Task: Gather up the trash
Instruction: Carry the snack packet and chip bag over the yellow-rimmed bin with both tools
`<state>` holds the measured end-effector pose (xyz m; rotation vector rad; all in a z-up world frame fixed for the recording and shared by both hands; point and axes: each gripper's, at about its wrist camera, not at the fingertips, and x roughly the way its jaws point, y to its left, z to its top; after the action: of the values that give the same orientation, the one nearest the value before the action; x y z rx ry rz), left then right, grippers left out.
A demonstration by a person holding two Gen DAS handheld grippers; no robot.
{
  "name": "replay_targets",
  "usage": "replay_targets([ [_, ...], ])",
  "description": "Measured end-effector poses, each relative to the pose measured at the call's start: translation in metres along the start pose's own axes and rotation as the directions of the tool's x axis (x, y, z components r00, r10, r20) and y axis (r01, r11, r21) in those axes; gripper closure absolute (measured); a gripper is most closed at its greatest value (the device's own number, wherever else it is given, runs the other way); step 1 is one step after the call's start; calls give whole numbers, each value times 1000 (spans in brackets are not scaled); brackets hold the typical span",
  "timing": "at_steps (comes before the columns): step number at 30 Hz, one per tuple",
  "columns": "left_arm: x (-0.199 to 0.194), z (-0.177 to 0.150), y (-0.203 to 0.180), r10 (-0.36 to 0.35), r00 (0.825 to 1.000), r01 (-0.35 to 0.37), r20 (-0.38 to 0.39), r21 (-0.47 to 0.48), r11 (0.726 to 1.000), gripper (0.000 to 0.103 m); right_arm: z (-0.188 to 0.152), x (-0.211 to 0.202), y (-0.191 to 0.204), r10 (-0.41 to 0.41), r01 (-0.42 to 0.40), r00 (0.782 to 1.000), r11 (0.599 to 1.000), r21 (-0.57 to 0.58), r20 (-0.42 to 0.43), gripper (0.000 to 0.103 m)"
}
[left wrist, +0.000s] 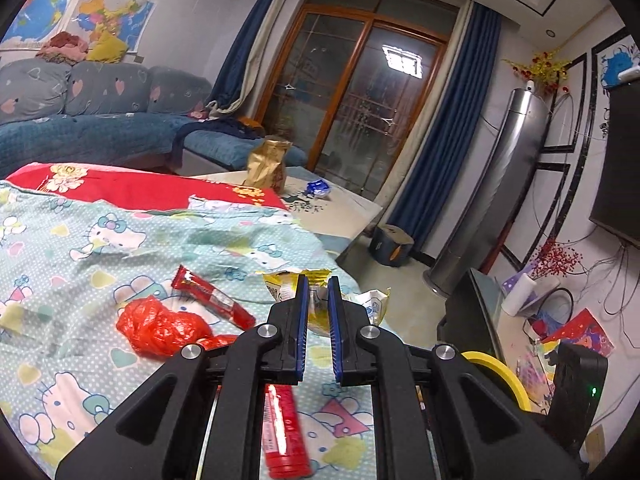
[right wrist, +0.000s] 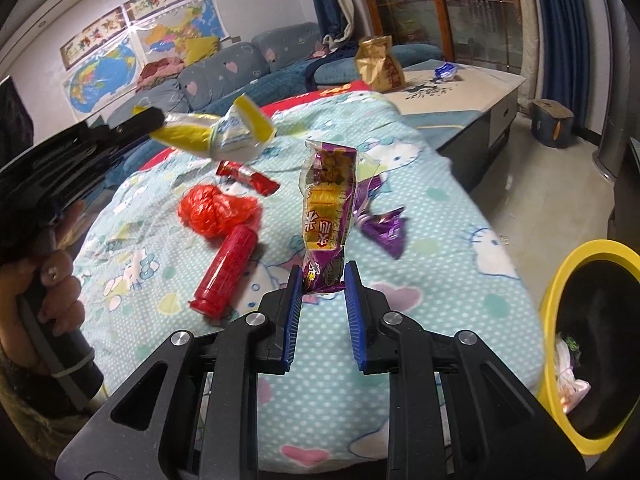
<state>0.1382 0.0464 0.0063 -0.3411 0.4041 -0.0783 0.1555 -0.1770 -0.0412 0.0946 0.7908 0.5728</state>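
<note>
Both grippers are clamped on wrappers: right gripper (right wrist: 323, 280) on the purple wrapper (right wrist: 326, 216), left gripper (left wrist: 318, 292) on the yellow wrapper (left wrist: 316, 300); each should be carried over the yellow bin (right wrist: 560, 280) (already holding litter) before release

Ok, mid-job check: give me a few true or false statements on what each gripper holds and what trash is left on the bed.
1. The left gripper has its jaws shut on the crumpled yellow and white snack wrapper. True.
2. The right gripper is empty. False: it grips the purple and yellow snack packet.
3. The red cylindrical plastic tube lies on the cartoon-cat bedsheet. True.
4. The crumpled red plastic bag is already in the yellow-rimmed bin. False: it lies on the bedsheet.
</note>
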Motion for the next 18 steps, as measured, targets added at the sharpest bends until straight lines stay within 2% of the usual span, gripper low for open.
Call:
replay_targets([
  [18, 7, -18, -57, -112, 992, 117, -52, 108, 987, 94, 9, -39, -52, -90, 82, 992, 992, 99, 86, 87],
])
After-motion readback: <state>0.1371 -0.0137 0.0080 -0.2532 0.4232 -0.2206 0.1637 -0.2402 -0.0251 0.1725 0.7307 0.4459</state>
